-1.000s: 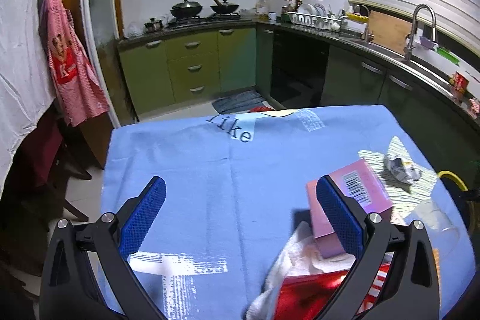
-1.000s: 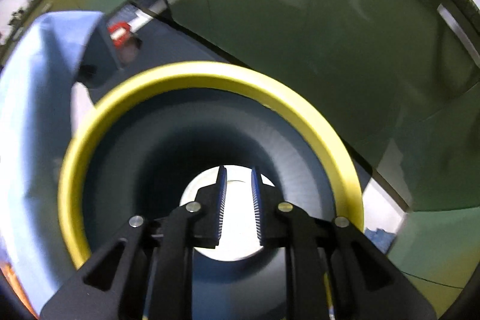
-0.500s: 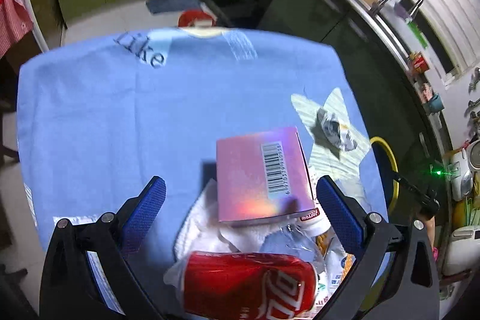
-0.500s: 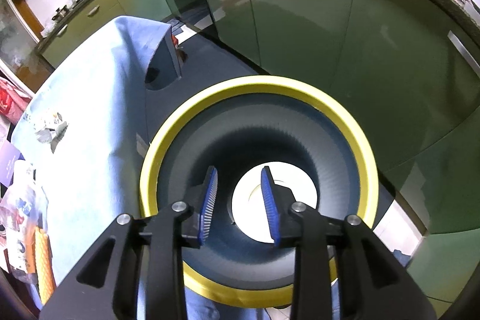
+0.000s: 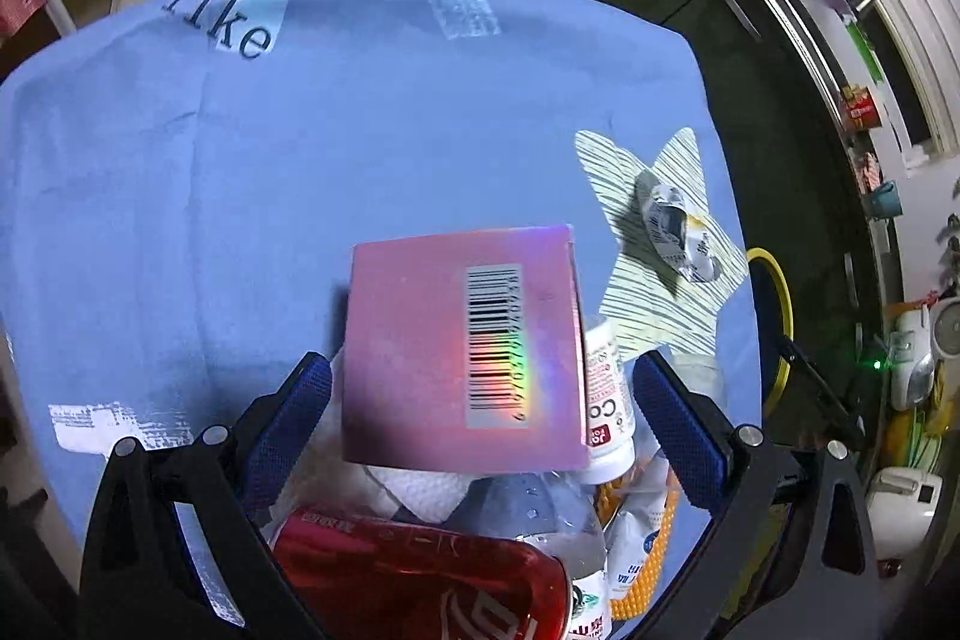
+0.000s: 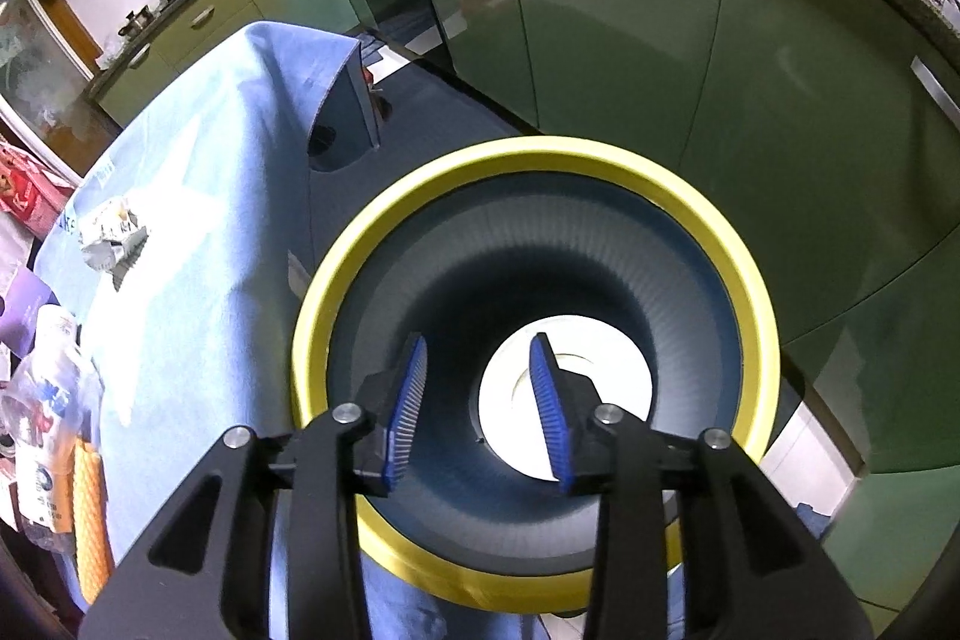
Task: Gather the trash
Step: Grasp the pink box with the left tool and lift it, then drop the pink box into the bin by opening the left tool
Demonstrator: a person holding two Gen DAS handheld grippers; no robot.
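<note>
Left wrist view: my left tool (image 5: 480,424) hangs spread wide above a heap of trash on the blue-clothed surface (image 5: 300,148), its 2 fingers either side of the pink box (image 5: 462,346), touching nothing. A red can (image 5: 420,574) lies nearest; crumpled paper (image 5: 675,232) sits apart on a striped star patch. My right tool (image 6: 477,406) gapes empty over the yellow-rimmed bin (image 6: 744,292) beside the surface.
</note>
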